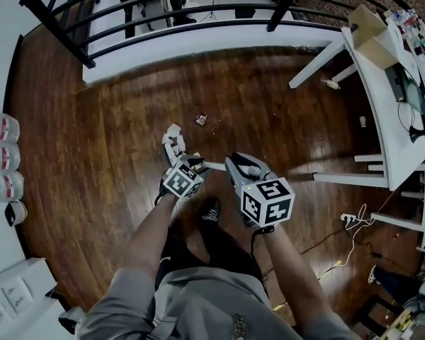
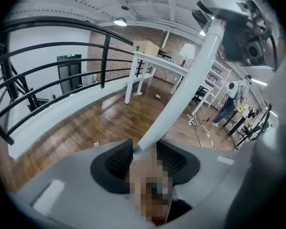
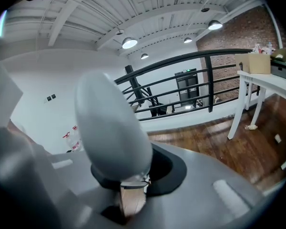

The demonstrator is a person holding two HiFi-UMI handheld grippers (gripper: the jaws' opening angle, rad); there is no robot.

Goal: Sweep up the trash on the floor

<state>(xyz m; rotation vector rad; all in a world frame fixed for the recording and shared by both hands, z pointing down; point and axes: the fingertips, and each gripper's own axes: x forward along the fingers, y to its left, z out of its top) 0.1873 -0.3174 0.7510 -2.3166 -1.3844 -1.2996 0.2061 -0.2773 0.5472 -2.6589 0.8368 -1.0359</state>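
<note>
My left gripper (image 1: 185,159) is shut on a white pole (image 2: 181,89), which crosses its black pads (image 2: 115,160) and rises up and to the right in the left gripper view. In the head view a short stretch of this pole (image 1: 214,166) spans the gap between the two grippers. My right gripper (image 1: 242,167) is shut on a rounded grey handle end (image 3: 112,123), which fills the middle of the right gripper view. A small piece of trash (image 1: 201,120) and a few crumbs lie on the dark wooden floor ahead. A white shape (image 1: 173,136) shows just beyond the left gripper; I cannot tell what it is.
A black railing (image 1: 163,9) borders the floor's far side. A white table (image 1: 382,98) with a cardboard box stands at the right, a small bottle (image 1: 331,84) near its leg. A power strip (image 1: 350,218) and cables lie at lower right. Plastic bottles (image 1: 0,154) line the left wall.
</note>
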